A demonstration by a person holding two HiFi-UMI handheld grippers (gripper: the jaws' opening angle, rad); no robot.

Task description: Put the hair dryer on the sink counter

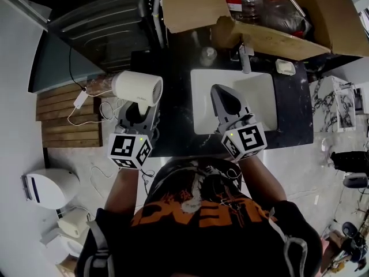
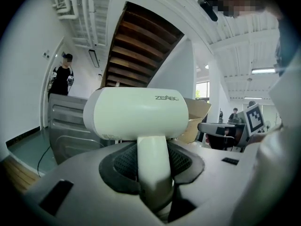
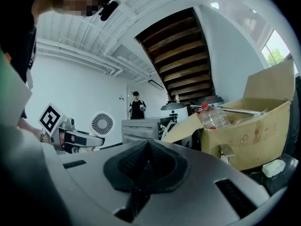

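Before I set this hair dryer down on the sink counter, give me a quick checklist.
1. Left gripper clamped on the hair dryer handle: ok.
2. Right gripper shut and empty: ok.
3. Bare black counter left of the sink basin: ok.
4. White cord hanging off to the left, free of snags: cannot tell.
5. Hair dryer fully over the counter: cannot tell from the head view.

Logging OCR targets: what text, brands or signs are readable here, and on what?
"ZEABC": hair dryer barrel, left gripper view.
Fine print under that barrel: too small.
Symbols on the cardboard box: blurred.
Orange print on the shirt: not legible.
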